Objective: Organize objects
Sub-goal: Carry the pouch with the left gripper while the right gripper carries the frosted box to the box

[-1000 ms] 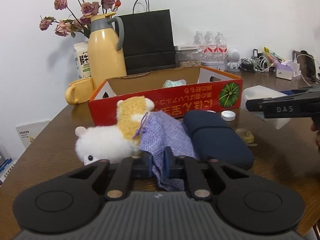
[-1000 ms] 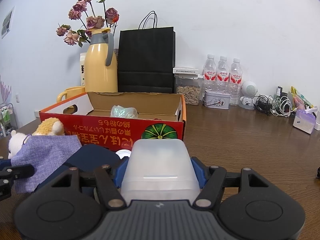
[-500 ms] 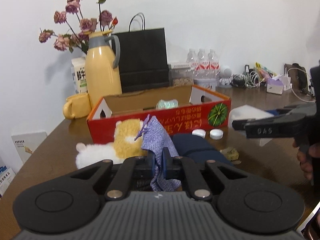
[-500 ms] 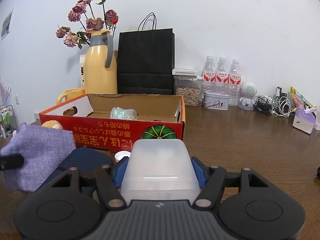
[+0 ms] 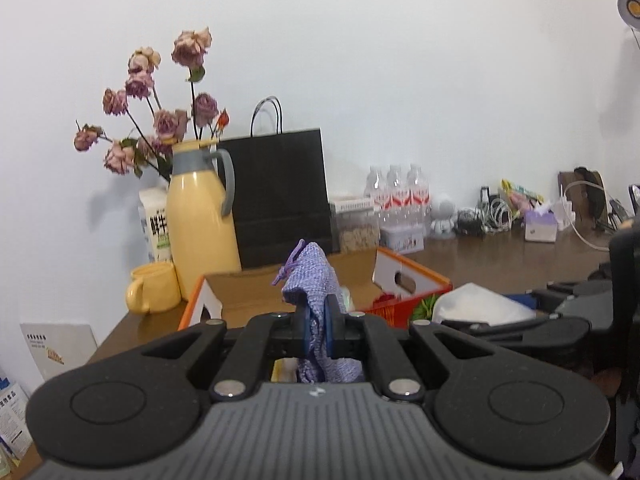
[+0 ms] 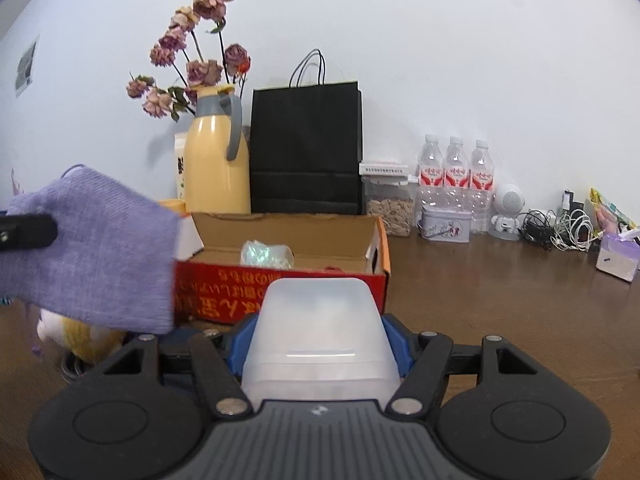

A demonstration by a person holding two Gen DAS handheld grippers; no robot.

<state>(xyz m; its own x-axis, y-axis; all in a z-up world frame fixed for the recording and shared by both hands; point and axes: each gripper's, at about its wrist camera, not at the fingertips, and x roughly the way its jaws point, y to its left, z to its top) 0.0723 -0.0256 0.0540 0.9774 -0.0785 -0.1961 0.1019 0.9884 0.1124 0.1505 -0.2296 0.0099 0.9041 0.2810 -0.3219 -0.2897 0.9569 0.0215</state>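
The left gripper (image 5: 316,330), clamped tight on a purple pouch (image 5: 310,280), holds it in the air just short of the red box (image 6: 280,284), where 1 wrapped item (image 6: 266,254) already lies. The right gripper (image 6: 320,346) grips a clear tub (image 6: 320,328). Done well, the pouch likely clears the near wall before release, landing beside the item and hanging free of the tub.

Purple woven pouch (image 5: 316,280) hangs pinched; translucent tub (image 6: 320,336) clamped—perhaps empty.
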